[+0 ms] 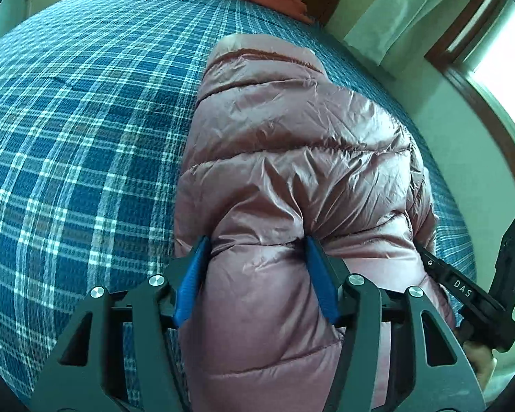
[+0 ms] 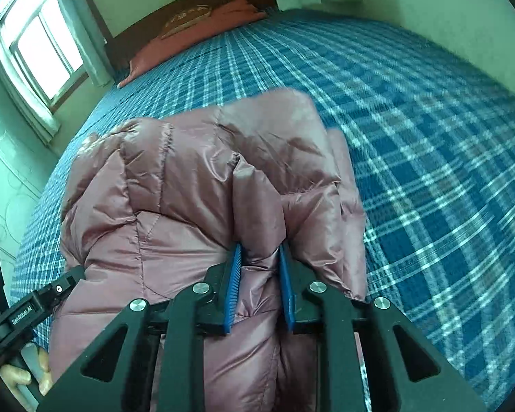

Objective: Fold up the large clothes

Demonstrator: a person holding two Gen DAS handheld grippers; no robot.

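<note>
Left wrist view, nearest me: my left gripper [image 1: 255, 274] has its blue pads set wide and pressed into a thick puffy roll of the pink down jacket [image 1: 292, 158], which bulges between them. My right gripper [image 2: 259, 279] stands much narrower, pinching a thinner ridge of the same jacket at its near edge. Both tools hold that edge side by side, while the rest of the jacket lies ahead on the blue plaid bedspread [image 1: 79, 130], towards the bed's right side.

I judge the step in hand to be a fold, with the near edge gripped for carrying. The next move calls for bringing both grips forward together, level with each other, and letting go only once the edge lies flat.

Farther off, only the left view shows the right tool's handle at the jacket's right flank. Only the right view shows a stitched vertical seam, the window [image 2: 41, 48], and the red pillow [image 2: 202, 34] against its headboard.
</note>
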